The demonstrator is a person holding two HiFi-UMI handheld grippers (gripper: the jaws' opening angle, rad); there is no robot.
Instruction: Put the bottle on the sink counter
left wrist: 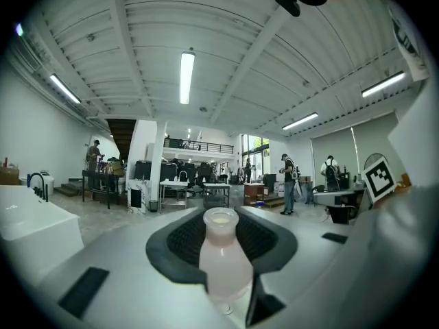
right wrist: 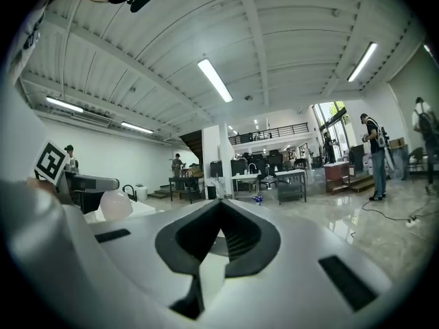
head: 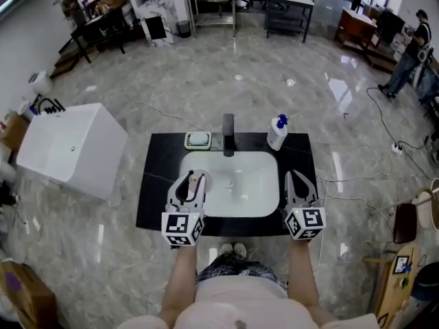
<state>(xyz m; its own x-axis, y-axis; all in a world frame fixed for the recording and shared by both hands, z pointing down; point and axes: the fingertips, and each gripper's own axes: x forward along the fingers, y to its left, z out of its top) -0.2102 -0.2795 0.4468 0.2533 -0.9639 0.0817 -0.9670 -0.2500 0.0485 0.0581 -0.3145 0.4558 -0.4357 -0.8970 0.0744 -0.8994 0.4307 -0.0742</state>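
Note:
A small pale pink bottle (left wrist: 221, 259) stands between the jaws of my left gripper (left wrist: 223, 252), and the pads press on its sides. From the head view, that gripper (head: 193, 179) and the bottle (head: 195, 184) hover over the left edge of the white basin (head: 236, 190). The basin is set in the black sink counter (head: 156, 184). My right gripper (head: 293, 179) hovers over the basin's right edge. In its own view, the right gripper (right wrist: 218, 242) has its jaws together and nothing between them. The right gripper view also shows the bottle (right wrist: 116, 204) at the far left.
On the counter's back strip are a dark faucet (head: 228, 134), a soap dish (head: 197, 140) to its left and a white pump bottle with a blue top (head: 277, 132) to its right. A white tub (head: 68, 146) stands left of the counter. Cables (head: 384, 125) cross the floor on the right.

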